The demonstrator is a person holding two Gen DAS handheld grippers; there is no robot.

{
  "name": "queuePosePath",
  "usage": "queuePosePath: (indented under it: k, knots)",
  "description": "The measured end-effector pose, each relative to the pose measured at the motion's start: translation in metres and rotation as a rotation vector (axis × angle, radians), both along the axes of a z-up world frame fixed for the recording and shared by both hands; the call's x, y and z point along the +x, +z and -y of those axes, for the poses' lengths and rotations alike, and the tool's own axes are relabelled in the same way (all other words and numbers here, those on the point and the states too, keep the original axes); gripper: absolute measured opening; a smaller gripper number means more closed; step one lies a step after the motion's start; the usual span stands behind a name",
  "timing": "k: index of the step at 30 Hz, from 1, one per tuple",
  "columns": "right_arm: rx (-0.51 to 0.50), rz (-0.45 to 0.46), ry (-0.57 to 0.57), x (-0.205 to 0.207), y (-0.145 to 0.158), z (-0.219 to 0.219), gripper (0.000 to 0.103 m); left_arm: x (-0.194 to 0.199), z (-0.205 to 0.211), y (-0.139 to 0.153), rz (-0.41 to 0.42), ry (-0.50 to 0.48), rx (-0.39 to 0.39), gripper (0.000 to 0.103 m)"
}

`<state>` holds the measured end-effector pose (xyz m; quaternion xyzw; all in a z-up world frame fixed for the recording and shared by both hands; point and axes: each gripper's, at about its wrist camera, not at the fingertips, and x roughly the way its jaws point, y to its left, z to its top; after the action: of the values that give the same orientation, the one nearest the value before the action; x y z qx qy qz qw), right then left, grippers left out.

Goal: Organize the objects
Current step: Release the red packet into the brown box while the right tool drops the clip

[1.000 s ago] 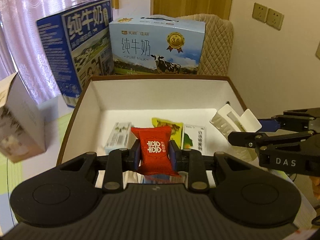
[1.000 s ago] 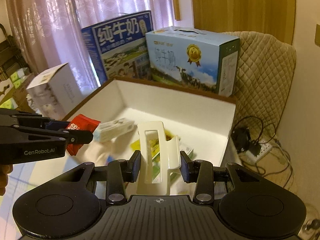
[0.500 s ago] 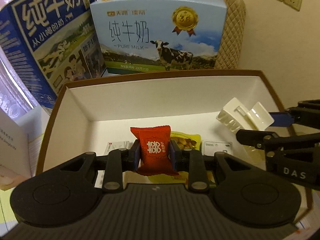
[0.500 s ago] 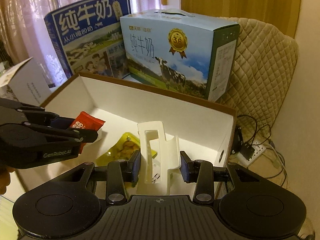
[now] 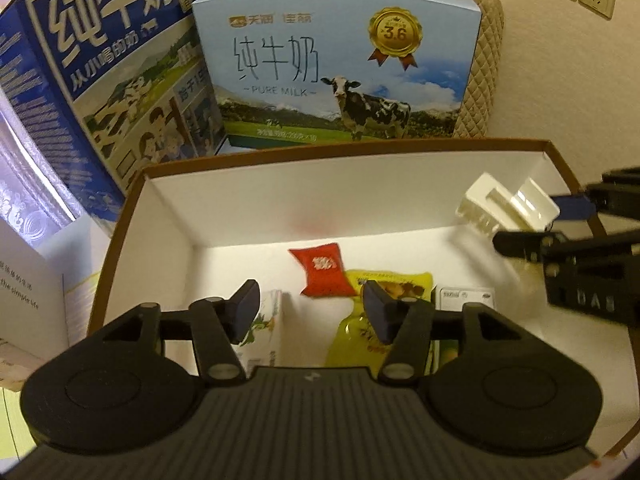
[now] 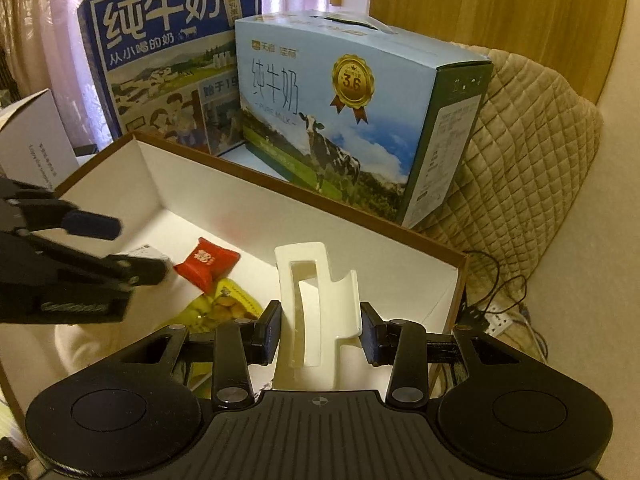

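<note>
My left gripper (image 5: 312, 310) is open over the white-lined cardboard box (image 5: 340, 148), with nothing between its fingers. Just beyond them a red candy packet (image 5: 324, 270) is inside the box, slightly blurred, its lower edge against a yellow snack pouch (image 5: 392, 284). My right gripper (image 6: 319, 332) is shut on a white plastic hair clip (image 6: 316, 300), held upright above the box's right side. In the right wrist view the red packet (image 6: 206, 260) shows below the left gripper (image 6: 132, 248). In the left wrist view the clip (image 5: 508, 210) hangs near the box's right wall.
A small milk carton (image 5: 264, 320) and a white sachet (image 5: 466, 298) also lie in the box. Two tall milk cases (image 5: 340, 60) (image 5: 100, 60) stand right behind it, a white carton (image 5: 28, 300) at left, a quilted chair (image 6: 532, 140) and power strip (image 6: 500, 322) at right.
My left gripper has opened and let go of the red packet, which dropped into the box. Both grippers moved further forward over the box. The right one still holds the clip.
</note>
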<state>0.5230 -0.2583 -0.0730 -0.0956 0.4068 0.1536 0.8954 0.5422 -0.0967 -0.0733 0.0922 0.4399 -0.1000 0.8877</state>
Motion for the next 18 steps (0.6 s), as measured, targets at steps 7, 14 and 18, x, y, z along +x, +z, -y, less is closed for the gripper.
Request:
queuePosePath:
  k: [7, 14, 18]
  knots:
    - [-0.004, 0.013, -0.025, 0.000, -0.001, 0.008, 0.038, -0.014, -0.013, 0.005, -0.001, 0.013, -0.008, 0.070]
    - [0.130, -0.021, -0.022, -0.040, 0.020, 0.021, 0.044, -0.042, -0.024, 0.024, 0.024, 0.030, -0.042, 0.083]
    - [0.159, -0.022, -0.031, -0.065, 0.029, 0.023, 0.048, -0.058, -0.028, 0.033, 0.026, 0.050, -0.058, 0.084]
